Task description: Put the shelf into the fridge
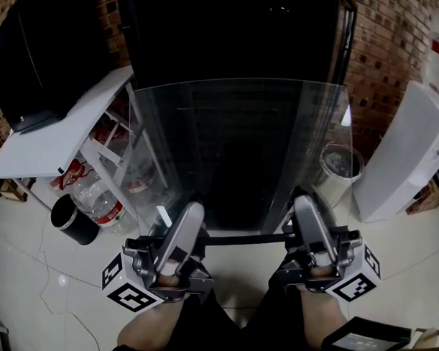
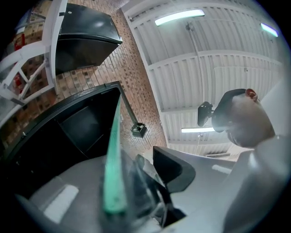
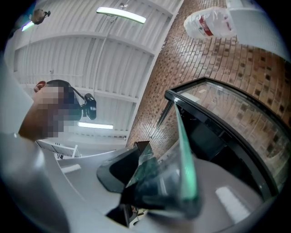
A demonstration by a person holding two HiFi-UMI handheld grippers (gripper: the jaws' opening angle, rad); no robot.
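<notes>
A clear glass shelf [image 1: 235, 150] with a dark front rail is held tilted up in front of the open black fridge [image 1: 231, 35]. My left gripper [image 1: 191, 215] is shut on the shelf's near left corner and my right gripper [image 1: 304, 209] on its near right corner. In the left gripper view the shelf's green edge [image 2: 113, 182] runs up between the jaws of the left gripper [image 2: 120, 184]. In the right gripper view the green edge [image 3: 186, 168] is likewise clamped in the right gripper [image 3: 177, 184]. The fridge's dark opening [image 2: 68, 132] lies ahead.
The white fridge door [image 1: 63, 130] stands open at the left, with bottles in its racks. A water bottle [image 1: 96, 199] and a black cup [image 1: 73, 220] are on the floor below it. A silver bin [image 1: 340, 168] and a white appliance [image 1: 414, 156] stand at the right, against the brick wall.
</notes>
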